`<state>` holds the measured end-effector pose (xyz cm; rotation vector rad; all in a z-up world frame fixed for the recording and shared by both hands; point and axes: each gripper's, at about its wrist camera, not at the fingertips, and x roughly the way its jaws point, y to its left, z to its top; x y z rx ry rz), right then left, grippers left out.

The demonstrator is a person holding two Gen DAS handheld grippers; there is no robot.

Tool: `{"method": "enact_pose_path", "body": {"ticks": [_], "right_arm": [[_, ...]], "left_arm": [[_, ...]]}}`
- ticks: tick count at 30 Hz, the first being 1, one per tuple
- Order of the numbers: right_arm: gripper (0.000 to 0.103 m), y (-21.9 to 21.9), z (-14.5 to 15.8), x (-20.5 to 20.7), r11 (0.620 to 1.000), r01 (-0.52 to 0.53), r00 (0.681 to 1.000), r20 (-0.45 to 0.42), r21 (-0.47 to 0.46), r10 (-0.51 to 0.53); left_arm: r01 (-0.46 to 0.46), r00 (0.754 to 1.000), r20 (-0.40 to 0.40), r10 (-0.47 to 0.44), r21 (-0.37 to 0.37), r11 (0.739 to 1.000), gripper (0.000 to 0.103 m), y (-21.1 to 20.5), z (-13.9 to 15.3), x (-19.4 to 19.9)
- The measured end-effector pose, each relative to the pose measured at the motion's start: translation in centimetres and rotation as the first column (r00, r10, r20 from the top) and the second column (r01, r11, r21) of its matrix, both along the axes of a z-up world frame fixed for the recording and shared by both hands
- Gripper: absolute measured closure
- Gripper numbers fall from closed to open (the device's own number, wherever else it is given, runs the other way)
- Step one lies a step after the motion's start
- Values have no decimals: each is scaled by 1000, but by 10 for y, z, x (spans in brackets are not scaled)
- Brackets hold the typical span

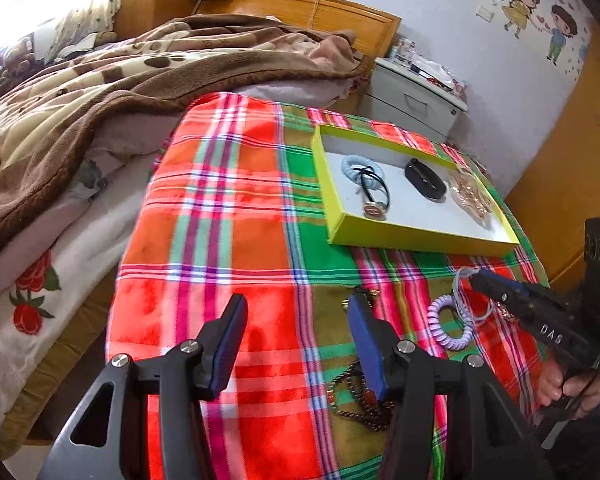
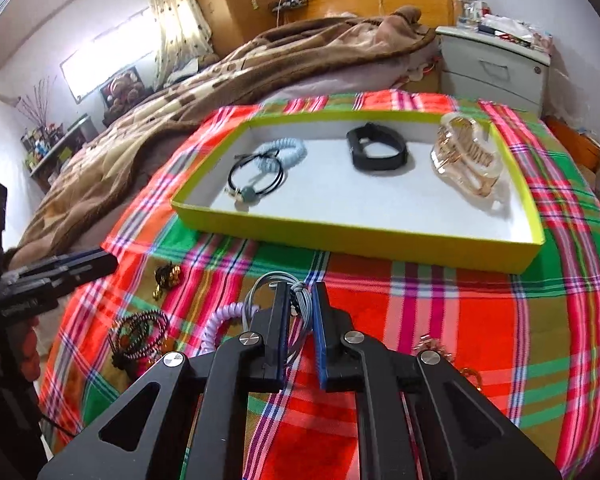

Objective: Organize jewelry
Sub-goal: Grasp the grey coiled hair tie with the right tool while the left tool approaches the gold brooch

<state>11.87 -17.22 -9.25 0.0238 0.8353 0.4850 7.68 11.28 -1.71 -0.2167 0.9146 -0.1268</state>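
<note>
A yellow-green tray (image 2: pixel 356 236) (image 1: pixel 420 242) on the plaid cloth holds a blue coil hair tie (image 2: pixel 280 148), a black cord tie (image 2: pixel 256 176), a black band (image 2: pixel 376 152) and a gold hair claw (image 2: pixel 468 156). My right gripper (image 2: pixel 302 300) (image 1: pixel 476 278) is shut on a grey elastic hair tie (image 2: pixel 276 280), in front of the tray. A lilac coil tie (image 2: pixel 220 324) (image 1: pixel 448 320) lies beside it. My left gripper (image 1: pixel 298 312) is open and empty above the cloth, over a dark bead chain (image 1: pixel 356 400).
Small gold beads (image 2: pixel 166 276) and a braided bracelet bundle (image 2: pixel 140 336) lie on the cloth at left; a gold piece (image 2: pixel 432 346) at right. A bed with a brown blanket (image 1: pixel 100 92) is at left, a white nightstand (image 2: pixel 496 68) behind.
</note>
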Motion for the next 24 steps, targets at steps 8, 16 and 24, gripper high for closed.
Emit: {"method": "enact_pose_path", "body": {"ticks": [8, 16, 24], "right_arm": [[92, -18, 18, -7, 997, 47, 998, 44, 56, -50], [92, -28, 26, -12, 995, 73, 994, 73, 70, -78], [92, -31, 28, -15, 994, 73, 993, 88, 83, -80]], "left_arm": [[80, 996, -41, -79, 18, 997, 49, -27, -8, 13], [74, 995, -75, -65, 114, 991, 49, -45, -16, 24], [96, 994, -76, -81, 207, 974, 49, -58, -21, 24]]}}
